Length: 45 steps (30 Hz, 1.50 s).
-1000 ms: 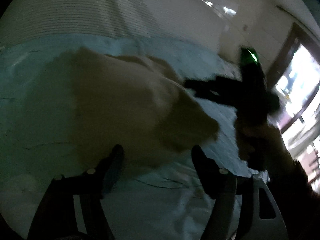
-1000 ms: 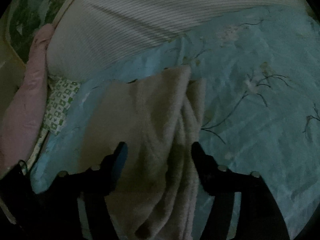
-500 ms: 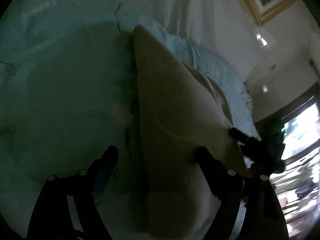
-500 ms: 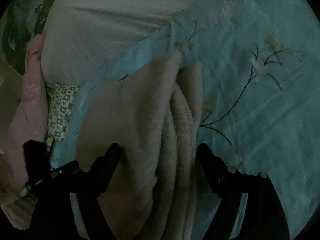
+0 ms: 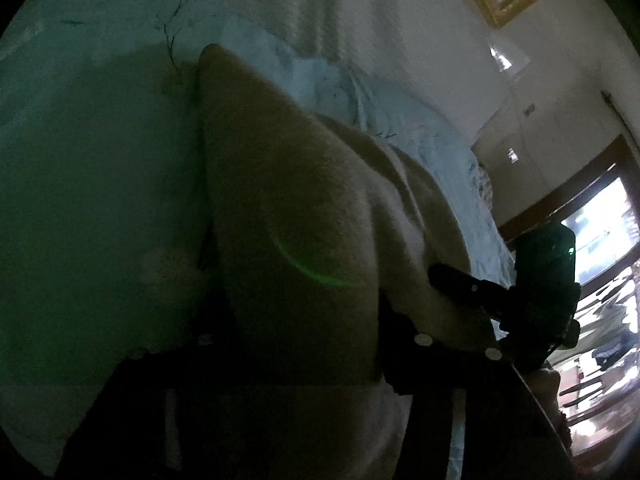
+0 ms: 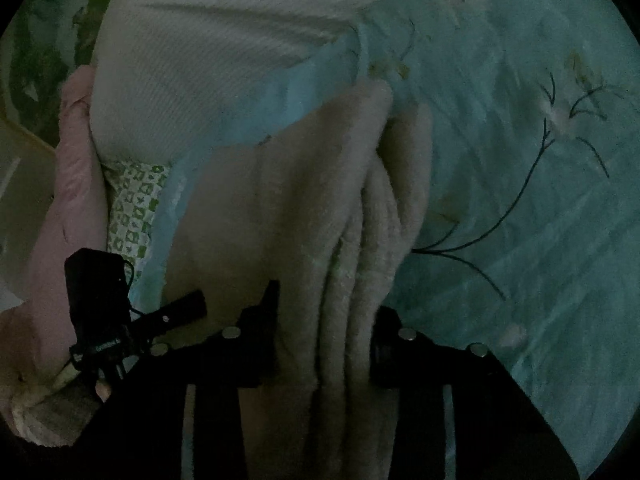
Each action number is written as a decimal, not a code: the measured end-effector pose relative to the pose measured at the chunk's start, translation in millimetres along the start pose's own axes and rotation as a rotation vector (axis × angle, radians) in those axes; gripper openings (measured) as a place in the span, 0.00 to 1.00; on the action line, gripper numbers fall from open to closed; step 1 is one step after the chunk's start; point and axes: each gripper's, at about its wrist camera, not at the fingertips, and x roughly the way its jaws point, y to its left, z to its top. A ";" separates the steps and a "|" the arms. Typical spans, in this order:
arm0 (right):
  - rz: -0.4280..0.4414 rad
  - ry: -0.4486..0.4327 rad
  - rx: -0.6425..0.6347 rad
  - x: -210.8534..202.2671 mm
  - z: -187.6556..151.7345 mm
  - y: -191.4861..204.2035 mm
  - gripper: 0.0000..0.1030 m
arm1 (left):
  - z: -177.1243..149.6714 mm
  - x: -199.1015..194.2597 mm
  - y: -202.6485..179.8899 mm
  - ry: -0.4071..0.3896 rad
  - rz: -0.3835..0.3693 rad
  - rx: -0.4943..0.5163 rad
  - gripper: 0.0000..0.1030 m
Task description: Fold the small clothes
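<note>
Both hand-held grippers, L (image 5: pixel 304 320) & R (image 6: pixel 326 320), just closed, gripping beige cloth (image 6: pixel 288 208).

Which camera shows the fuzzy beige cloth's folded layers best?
The right wrist view: the beige cloth lies lit enough to show its stacked folds running into the tool. The left wrist view shows only its dim, smooth upper surface.

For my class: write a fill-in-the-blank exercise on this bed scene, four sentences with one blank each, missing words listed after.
1. The beige garment lies on a bedsheet whose colour is ____.
2. The sheet's print shows thin dark ____.
3. The right gripper has the garment's bunched folds ____ its jaws.
4. In the right wrist view, the left gripper shows on the ____ side of the picture.

Missing words: light blue; branches; between; left
</note>
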 end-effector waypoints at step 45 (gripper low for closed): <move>0.022 0.069 -0.213 82.8 -70.0 175.6 0.27 | -77.9 -189.2 123.2 -0.241 0.267 -0.189 0.57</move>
